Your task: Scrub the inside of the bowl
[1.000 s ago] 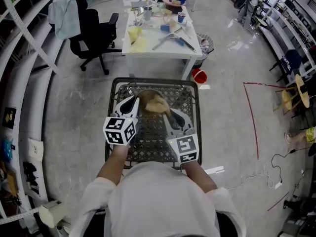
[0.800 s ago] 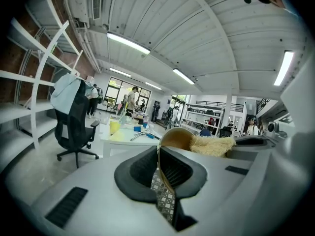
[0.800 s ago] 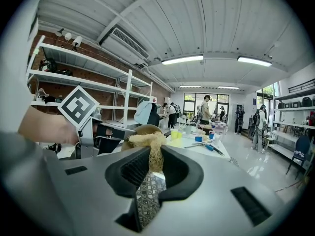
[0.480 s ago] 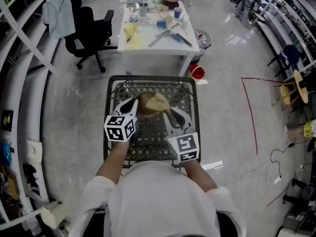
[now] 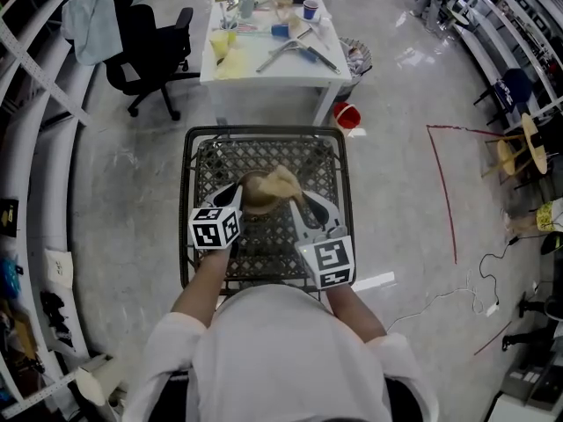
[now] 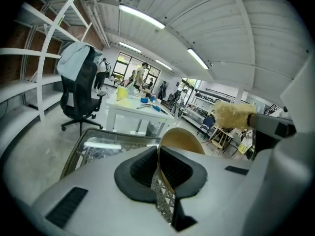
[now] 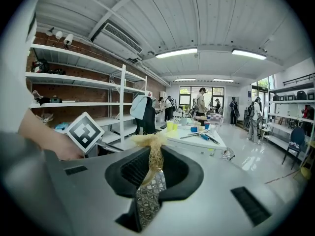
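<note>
No words, brands or numbers can be read anywhere. The only printed marks are black-and-white square patterns on the left marker cube [image 5: 215, 229] and the right marker cube [image 5: 327, 262], both above the mesh table's [image 5: 264, 133] near edge.

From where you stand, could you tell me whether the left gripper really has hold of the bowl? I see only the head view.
Observer: Yes. In the left gripper view the left gripper is shut on the thin rim of the bowl.
Operator: Thank you. What does the other one grip?
Observer: The right gripper view shows the right gripper shut on a thin neck of the straw-coloured scrubber.
Operator: Is the scrubber touching the bowl?
Observer: No. The left gripper view shows a clear gap between them, with the scrubber off to the bowl's upper right.
</note>
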### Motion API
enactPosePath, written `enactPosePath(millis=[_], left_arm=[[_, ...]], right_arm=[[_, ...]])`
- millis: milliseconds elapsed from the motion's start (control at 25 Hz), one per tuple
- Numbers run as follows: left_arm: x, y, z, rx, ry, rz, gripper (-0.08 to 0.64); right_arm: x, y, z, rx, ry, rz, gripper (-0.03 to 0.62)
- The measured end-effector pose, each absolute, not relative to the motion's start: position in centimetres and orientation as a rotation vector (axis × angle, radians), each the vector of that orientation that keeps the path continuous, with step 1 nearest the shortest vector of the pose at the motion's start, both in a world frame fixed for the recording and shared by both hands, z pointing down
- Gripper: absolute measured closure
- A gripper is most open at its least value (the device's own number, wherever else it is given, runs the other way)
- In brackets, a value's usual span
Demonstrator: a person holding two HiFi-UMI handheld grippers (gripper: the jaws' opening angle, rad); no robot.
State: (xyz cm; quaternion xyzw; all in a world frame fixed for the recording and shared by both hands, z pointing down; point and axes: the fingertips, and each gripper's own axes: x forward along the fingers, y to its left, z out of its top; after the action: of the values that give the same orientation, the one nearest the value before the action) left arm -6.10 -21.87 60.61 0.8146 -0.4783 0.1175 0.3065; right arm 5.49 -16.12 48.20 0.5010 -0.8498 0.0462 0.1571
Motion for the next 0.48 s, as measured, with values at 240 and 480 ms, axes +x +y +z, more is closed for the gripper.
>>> enactPosePath(millis=[240,480], left_arm=[[-6.2,-21.8,63.8,2.092,-1.255,0.369,0.514],[-6.3,-21.3,66.9,2.015,-1.241,0.389,0.514]], right_arm=[[5.5,-15.9,49.5,1.413,-2.42,0.176,0.515],[5.7,-15.5,50.8,1.4,-2.399,0.212,0.515]])
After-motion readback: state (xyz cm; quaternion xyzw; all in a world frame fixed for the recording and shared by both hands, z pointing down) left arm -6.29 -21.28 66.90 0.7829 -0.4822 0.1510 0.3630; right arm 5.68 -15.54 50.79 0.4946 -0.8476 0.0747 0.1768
